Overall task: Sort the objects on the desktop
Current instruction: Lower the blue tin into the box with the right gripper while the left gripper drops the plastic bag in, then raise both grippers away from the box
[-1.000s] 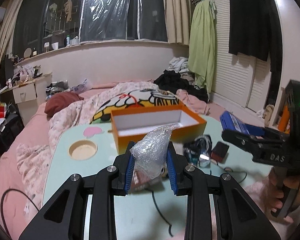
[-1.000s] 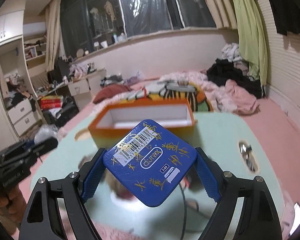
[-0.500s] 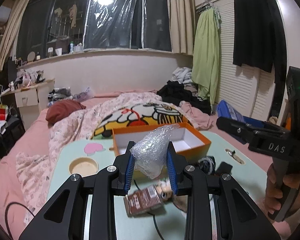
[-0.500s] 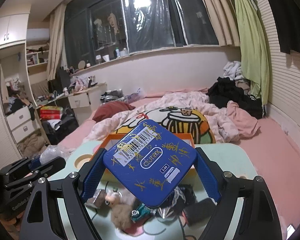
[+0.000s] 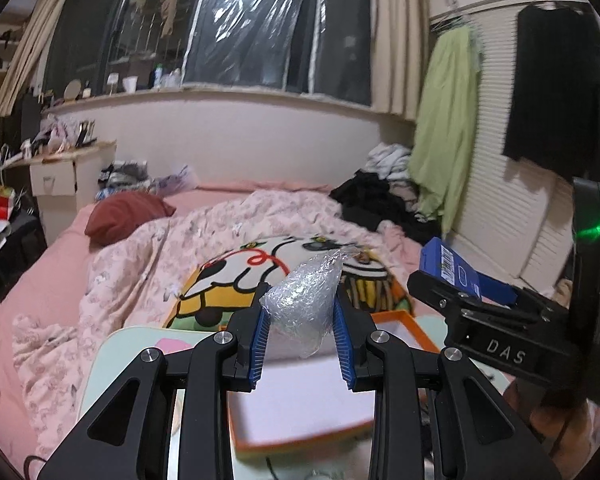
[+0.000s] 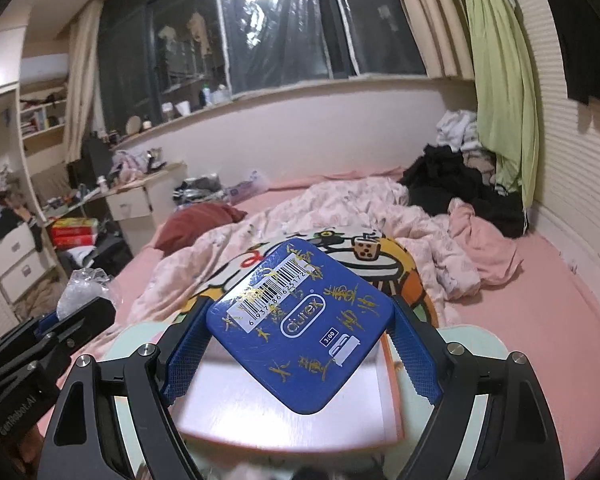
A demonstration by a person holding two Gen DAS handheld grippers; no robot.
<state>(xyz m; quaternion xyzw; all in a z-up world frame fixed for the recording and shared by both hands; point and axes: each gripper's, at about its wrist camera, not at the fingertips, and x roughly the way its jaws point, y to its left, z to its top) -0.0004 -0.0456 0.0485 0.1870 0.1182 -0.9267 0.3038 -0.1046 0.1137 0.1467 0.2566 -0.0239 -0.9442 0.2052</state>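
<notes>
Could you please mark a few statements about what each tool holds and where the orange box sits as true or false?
1. The left tool is shut on a crumpled clear plastic wrap. True.
2. The right tool is empty. False: it holds a blue tin with a barcode label.
3. The orange box lies below both tools, its white inside open. True.
4. The orange box is closed with a lid. False: it has no lid on.
5. A green garment hangs by the white slatted doors. True.
</notes>
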